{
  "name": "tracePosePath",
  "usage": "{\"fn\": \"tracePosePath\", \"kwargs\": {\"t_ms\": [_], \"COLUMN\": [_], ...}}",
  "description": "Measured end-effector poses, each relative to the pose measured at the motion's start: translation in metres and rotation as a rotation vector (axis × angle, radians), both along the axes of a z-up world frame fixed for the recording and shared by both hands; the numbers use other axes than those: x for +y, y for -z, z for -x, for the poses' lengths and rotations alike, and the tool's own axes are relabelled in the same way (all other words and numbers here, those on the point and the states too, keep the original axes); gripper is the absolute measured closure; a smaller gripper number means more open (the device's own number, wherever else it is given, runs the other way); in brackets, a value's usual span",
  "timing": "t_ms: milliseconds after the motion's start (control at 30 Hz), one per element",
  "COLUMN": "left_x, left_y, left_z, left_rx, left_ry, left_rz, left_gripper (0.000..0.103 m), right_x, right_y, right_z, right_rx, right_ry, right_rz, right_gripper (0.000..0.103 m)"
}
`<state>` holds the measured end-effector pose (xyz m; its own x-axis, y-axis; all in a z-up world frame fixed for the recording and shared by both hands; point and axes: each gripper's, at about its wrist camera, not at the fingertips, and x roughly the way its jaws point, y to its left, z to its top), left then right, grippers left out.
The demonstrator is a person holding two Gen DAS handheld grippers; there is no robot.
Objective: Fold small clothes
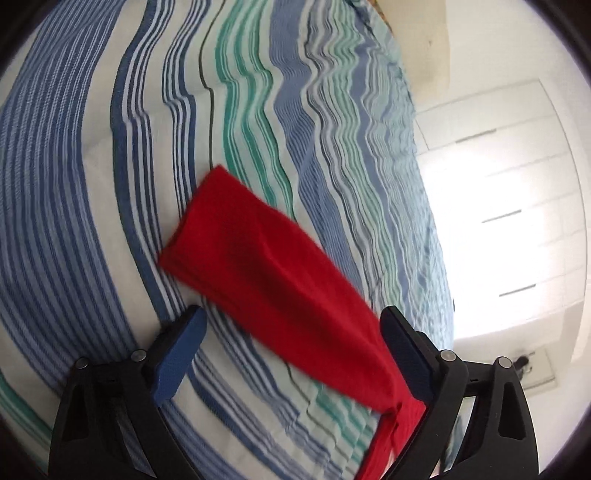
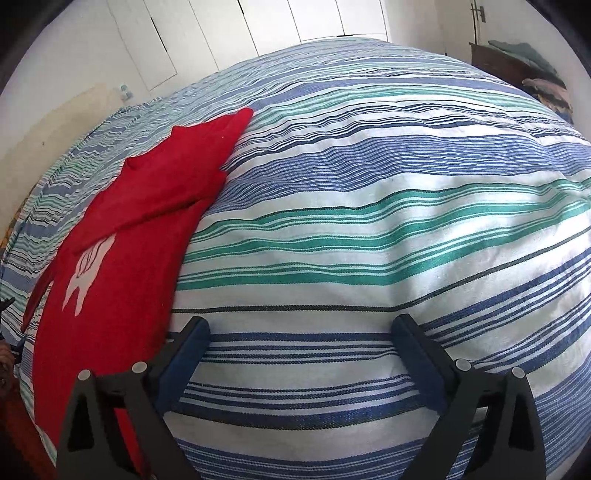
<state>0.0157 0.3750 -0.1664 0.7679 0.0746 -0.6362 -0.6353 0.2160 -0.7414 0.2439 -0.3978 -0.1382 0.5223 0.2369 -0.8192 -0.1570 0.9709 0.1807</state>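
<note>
A striped bedspread [image 2: 369,206] fills both views, bands of blue, white and teal running across a bed, with white cupboard doors [image 2: 207,33] beyond its far edge. On that cover lies the red garment [image 2: 122,266], spread flat toward the left edge of the bed in the right wrist view, a white printed motif [image 2: 86,273] on its body and one sleeve [image 2: 184,162] folded across the top, its cuff pointing toward the far left corner.

Over to the left wrist view, blurred: the left gripper [image 1: 291,332] sits above the cover with its fingers [image 1: 177,354] spread wide, and a long red strip of the garment [image 1: 266,266] runs diagonally from the middle of the bedspread down to the right-hand finger, bunching low against that finger's inner face. It touches or drapes there; the other finger stands well clear of it, so nothing is pinched.

The right gripper [image 2: 301,332] has its fingers [image 2: 184,354] spread wide too, only striped cover between them, the garment's edge just beside the left-hand finger.
</note>
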Motion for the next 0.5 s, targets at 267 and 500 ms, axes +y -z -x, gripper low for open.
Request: {"fn": "tracePosePath", "kwargs": {"t_ms": [267, 500], "left_x": [0.013, -0.086], "left_y": [0.000, -0.137], "left_z": [-0.009, -0.103], "left_rx": [0.097, 0.002], "left_ry": [-0.029, 0.311], "left_rz": [-0.064, -0.486], "left_gripper": [0.095, 0.096], "right_x": [0.001, 0.002], "right_y": [0.000, 0.001], "right_z": [0.000, 0.000], "right_rx": [-0.001, -0.004], "right_ry": [-0.002, -0.007], "right_rz": [0.003, -0.001], "right_gripper": [0.003, 0.001]}}
